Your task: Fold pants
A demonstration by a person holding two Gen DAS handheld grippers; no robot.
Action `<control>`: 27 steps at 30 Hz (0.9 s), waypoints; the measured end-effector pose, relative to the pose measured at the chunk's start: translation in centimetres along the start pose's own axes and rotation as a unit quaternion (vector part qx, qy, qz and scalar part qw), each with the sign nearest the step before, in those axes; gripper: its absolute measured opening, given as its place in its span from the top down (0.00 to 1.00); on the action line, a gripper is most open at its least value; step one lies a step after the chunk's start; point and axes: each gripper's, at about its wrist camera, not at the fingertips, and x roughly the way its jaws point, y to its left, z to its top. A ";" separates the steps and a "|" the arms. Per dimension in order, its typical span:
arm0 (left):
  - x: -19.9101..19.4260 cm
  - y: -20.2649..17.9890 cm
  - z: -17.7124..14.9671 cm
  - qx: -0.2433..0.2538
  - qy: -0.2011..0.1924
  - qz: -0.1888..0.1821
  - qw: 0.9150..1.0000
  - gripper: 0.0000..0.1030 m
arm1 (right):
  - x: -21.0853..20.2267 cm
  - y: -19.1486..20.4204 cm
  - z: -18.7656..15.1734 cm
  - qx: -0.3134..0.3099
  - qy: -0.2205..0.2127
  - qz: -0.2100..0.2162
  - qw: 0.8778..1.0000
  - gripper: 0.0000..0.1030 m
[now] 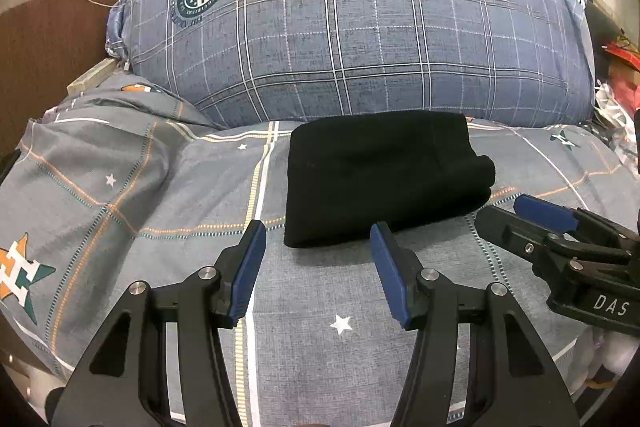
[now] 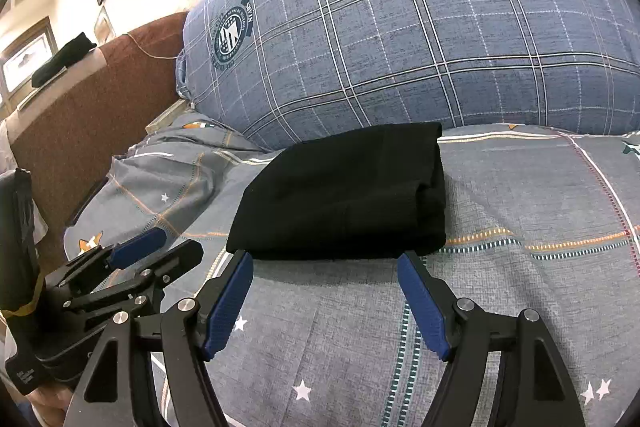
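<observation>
The black pants lie folded into a compact rectangle on the grey bedsheet, just in front of the big pillow. In the right wrist view the pants show stacked layers at their right edge. My left gripper is open and empty, just short of the pants' near edge. My right gripper is open and empty, its fingertips at the pants' near edge. The right gripper also shows at the right of the left wrist view, and the left gripper at the lower left of the right wrist view.
A large blue plaid pillow stands behind the pants. A brown headboard runs along the left, with a dark item on its top. Red and white clutter sits past the bed's right edge.
</observation>
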 end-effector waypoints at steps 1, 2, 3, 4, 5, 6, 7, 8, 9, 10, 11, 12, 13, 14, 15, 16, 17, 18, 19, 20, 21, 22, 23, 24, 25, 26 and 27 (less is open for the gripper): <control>0.0 0.0 0.0 0.000 0.000 0.000 1.000 0.47 | 0.0 0.0 0.0 -0.001 0.001 -0.001 1.000 0.30; 0.0 0.0 0.0 -0.001 0.000 -0.001 1.000 0.47 | 0.1 0.0 0.1 -0.001 0.001 -0.001 1.000 0.30; 0.0 0.1 0.0 -0.003 0.000 -0.002 1.000 0.47 | 0.1 0.0 0.1 -0.001 0.002 -0.001 1.000 0.30; 0.0 0.1 0.0 -0.004 0.001 -0.003 1.000 0.47 | 0.1 0.1 0.2 -0.001 0.002 -0.001 1.000 0.30; 0.1 0.1 0.0 -0.005 0.001 -0.005 1.000 0.47 | 0.1 0.1 0.2 -0.001 0.002 -0.001 1.000 0.30; 0.1 0.1 0.0 -0.006 0.002 -0.007 1.000 0.47 | 0.2 0.1 0.2 -0.001 0.002 -0.001 1.000 0.30; 0.1 0.1 0.0 -0.006 0.002 -0.007 1.000 0.47 | 0.2 0.2 0.1 -0.001 0.003 -0.002 1.000 0.30; 0.2 0.1 0.0 -0.006 0.002 -0.007 1.000 0.47 | 0.2 0.2 0.1 -0.001 0.003 -0.002 1.000 0.30; 0.2 0.1 0.0 -0.005 0.003 -0.007 1.000 0.47 | 0.3 0.2 0.1 -0.001 0.004 -0.002 1.000 0.30; 0.2 0.0 0.0 -0.006 0.003 -0.007 1.000 0.47 | 0.4 0.2 0.1 -0.001 0.006 -0.002 1.000 0.30; 0.2 0.0 0.0 -0.006 0.004 -0.008 1.000 0.47 | 0.5 0.2 0.0 0.000 0.007 -0.003 1.000 0.29; 0.2 0.0 -0.1 -0.007 0.004 -0.009 1.000 0.47 | 0.5 0.2 -0.1 0.001 0.008 -0.003 1.000 0.29; 0.3 0.0 -0.1 -0.007 0.005 -0.010 1.000 0.47 | 0.6 0.2 -0.1 0.001 0.009 -0.002 1.000 0.29; 0.3 0.0 -0.1 -0.007 0.005 -0.010 1.000 0.47 | 0.6 0.2 -0.2 0.001 0.009 -0.002 1.000 0.29; 0.4 0.0 -0.1 -0.008 0.006 -0.011 1.000 0.47 | 0.6 0.2 -0.2 0.001 0.009 -0.002 1.000 0.29; 0.4 0.0 -0.1 -0.009 0.006 -0.011 1.000 0.47 | 0.6 0.2 -0.2 0.001 0.009 -0.003 1.000 0.29; 0.4 -0.1 -0.1 -0.009 0.007 -0.011 1.000 0.47 | 0.6 0.3 -0.2 0.002 0.009 -0.004 1.000 0.29; 0.4 -0.1 -0.1 -0.009 0.007 -0.011 1.000 0.47 | 0.6 0.2 -0.2 0.002 0.009 -0.004 1.000 0.29; 0.4 -0.1 -0.1 -0.009 0.007 -0.011 1.000 0.47 | 0.6 0.3 -0.2 0.002 0.009 -0.005 1.000 0.29; 0.4 -0.1 -0.1 -0.010 0.007 -0.011 1.000 0.47 | 0.6 0.3 -0.2 0.003 0.008 -0.005 1.000 0.29; 0.4 -0.1 -0.1 -0.010 0.007 -0.011 1.000 0.47 | 0.6 0.3 -0.2 0.002 0.008 -0.005 1.000 0.29; 0.4 -0.2 -0.1 -0.010 0.007 -0.011 1.000 0.47 | 0.6 0.3 -0.2 0.003 0.008 -0.006 1.000 0.29; 0.4 -0.2 -0.1 -0.011 0.007 -0.011 1.000 0.47 | 0.7 0.3 -0.2 0.003 0.008 -0.005 1.000 0.29; 0.5 -0.2 -0.1 -0.011 0.007 -0.011 1.000 0.47 | 0.7 0.3 -0.2 0.003 0.009 -0.005 1.000 0.29; 0.5 -0.2 -0.1 -0.012 0.007 -0.012 1.000 0.47 | 0.7 0.3 -0.2 0.003 0.009 -0.006 1.000 0.29; 0.5 -0.2 -0.1 -0.014 0.008 -0.012 1.000 0.47 | 0.7 0.2 -0.2 0.003 0.010 -0.006 1.000 0.29; 0.5 -0.2 -0.1 -0.015 0.008 -0.013 1.000 0.47 | 0.8 0.3 -0.2 0.003 0.011 -0.006 1.000 0.29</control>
